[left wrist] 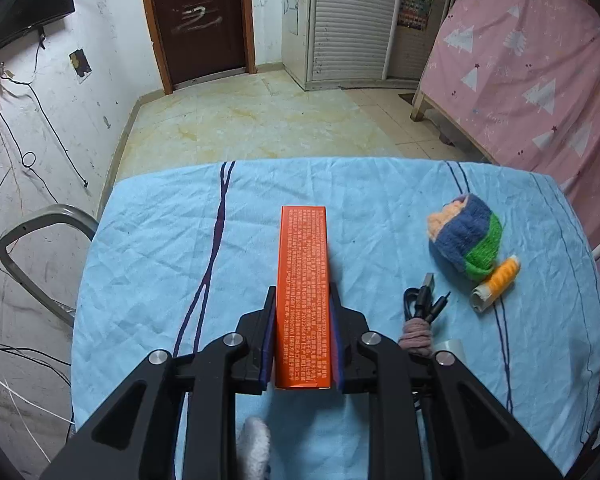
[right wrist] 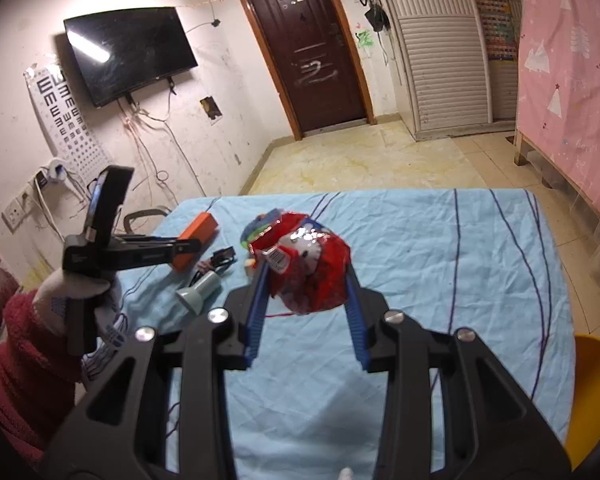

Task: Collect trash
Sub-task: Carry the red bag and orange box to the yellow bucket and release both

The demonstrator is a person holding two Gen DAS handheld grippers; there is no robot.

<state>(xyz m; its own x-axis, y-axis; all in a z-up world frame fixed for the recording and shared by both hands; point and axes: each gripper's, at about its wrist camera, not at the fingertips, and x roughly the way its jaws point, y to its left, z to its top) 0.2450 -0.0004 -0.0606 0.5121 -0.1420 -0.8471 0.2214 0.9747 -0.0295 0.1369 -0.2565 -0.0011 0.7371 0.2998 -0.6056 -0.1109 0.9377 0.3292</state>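
Observation:
My left gripper [left wrist: 302, 294] is shut on a long orange box [left wrist: 304, 280] with white print, held lengthwise over the blue tablecloth [left wrist: 160, 248]. In the right wrist view the same orange box [right wrist: 198, 236] sits in the left gripper [right wrist: 190, 246] at the table's left side. My right gripper [right wrist: 308, 270] is shut on a crumpled red printed wrapper [right wrist: 308, 264] and holds it above the tablecloth [right wrist: 440, 260].
A multicoloured wool ball [left wrist: 466, 236], an orange thread spool [left wrist: 496, 282], a black USB cable [left wrist: 424, 300] and a pale funnel-shaped piece [right wrist: 200, 290] lie on the table. A grey chair [left wrist: 40, 248] stands left. A yellow chair [right wrist: 590, 392] is at the right. A pink-covered bed [left wrist: 540, 72] stands beyond.

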